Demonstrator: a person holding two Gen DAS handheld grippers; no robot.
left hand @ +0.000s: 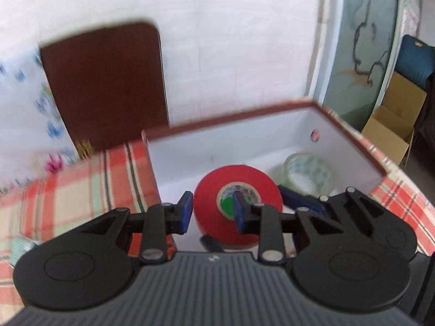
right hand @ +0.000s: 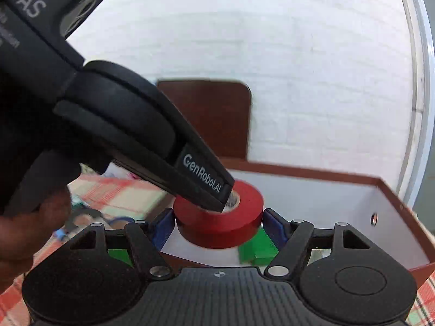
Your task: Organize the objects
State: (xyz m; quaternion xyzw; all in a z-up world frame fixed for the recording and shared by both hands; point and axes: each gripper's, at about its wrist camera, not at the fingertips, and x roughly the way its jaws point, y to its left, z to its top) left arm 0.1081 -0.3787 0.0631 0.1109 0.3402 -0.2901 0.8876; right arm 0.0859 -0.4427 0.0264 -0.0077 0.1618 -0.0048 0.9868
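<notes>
A red tape roll (left hand: pixel 206 203) with a white core hangs over the near part of a white box with a brown rim (left hand: pixel 272 125). My left gripper (left hand: pixel 213 212) is shut on the roll's wall, one blue pad outside the rim and the other inside the core. In the right wrist view my right gripper (right hand: pixel 218 225) clasps the same red roll (right hand: pixel 239 222) across its width, a blue pad against each side. One of the left gripper's fingers (right hand: pixel 206 187) reaches down from the upper left into the core. A right gripper finger (left hand: pixel 299 202) shows beside the roll.
A clear tape roll (left hand: pixel 310 174) lies inside the box, and a green object (right hand: pixel 258 247) lies under the red roll. The box stands on a red plaid cloth (left hand: pixel 81 190). Behind it stand a brown board (left hand: pixel 106 87) and a white wall. A cardboard box (left hand: pixel 391 125) sits far right. A hand (right hand: pixel 24 233) is at the left.
</notes>
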